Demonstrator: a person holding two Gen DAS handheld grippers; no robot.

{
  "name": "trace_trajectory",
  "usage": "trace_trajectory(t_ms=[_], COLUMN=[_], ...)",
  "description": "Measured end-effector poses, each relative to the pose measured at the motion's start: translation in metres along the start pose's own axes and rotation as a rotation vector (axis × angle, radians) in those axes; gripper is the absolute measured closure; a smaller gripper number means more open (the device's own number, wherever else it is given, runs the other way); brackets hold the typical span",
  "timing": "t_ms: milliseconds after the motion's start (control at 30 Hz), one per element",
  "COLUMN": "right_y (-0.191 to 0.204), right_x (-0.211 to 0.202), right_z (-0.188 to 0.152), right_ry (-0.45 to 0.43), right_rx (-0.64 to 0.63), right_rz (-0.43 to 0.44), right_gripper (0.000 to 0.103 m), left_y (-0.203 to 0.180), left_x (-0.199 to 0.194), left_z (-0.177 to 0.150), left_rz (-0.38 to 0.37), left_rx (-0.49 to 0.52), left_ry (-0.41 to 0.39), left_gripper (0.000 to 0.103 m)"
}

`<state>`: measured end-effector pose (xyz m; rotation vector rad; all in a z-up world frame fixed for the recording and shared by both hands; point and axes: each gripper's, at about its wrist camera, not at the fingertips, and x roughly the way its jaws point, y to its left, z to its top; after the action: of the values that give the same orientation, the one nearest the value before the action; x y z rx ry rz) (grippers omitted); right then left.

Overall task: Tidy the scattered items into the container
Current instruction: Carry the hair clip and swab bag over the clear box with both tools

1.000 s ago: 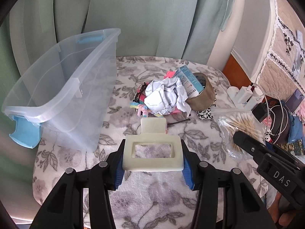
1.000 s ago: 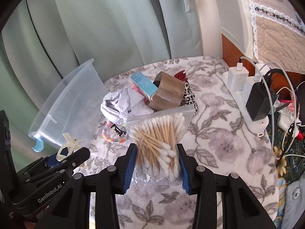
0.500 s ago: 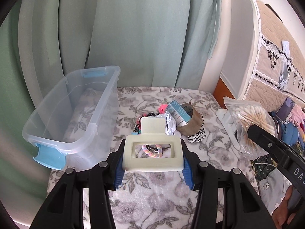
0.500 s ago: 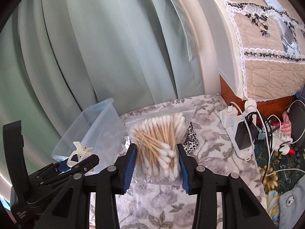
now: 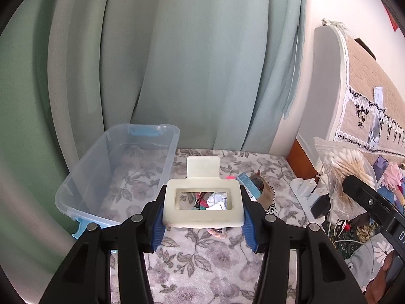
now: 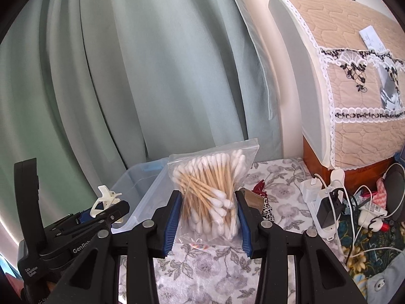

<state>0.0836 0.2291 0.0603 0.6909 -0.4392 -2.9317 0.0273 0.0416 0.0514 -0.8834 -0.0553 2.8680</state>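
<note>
My left gripper is shut on a cream plastic holder with a rectangular window, held high above the floral table. The clear bin with blue latches stands to its left and holds nothing that I can see. My right gripper is shut on a zip bag of cotton swabs, also held high; the bag shows in the left wrist view at the right. The bin lies behind and left of the bag. The left gripper shows in the right wrist view.
A pile stays on the table: crumpled paper, a blue box, a brown tape roll, hair ties and a red clip. Chargers and cables lie at the right edge. Green curtains hang behind.
Both grippers have risen well above the table with their items. The bin and the pile now look smaller and farther below.
</note>
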Motion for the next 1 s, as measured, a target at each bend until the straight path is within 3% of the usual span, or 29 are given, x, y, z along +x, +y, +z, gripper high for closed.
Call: trace_trajectory(t_ms=[300, 1000], right_y=[0.037, 0.133], right_x=[0.015, 0.092], right_z=[0.004, -0.023], right_ry=[0.019, 0.187], right_rx=[-0.077, -0.271], right_rz=[0.03, 0.107], right_gripper=[0.059, 0.059], left_y=[0.043, 0.149], left_x=[-0.004, 0.02], left_z=[0.006, -0.015], left_rz=[0.037, 0.066], left_rx=[-0.072, -0.276], left_ry=[-0.042, -0.002], left_gripper=[0.051, 0.051])
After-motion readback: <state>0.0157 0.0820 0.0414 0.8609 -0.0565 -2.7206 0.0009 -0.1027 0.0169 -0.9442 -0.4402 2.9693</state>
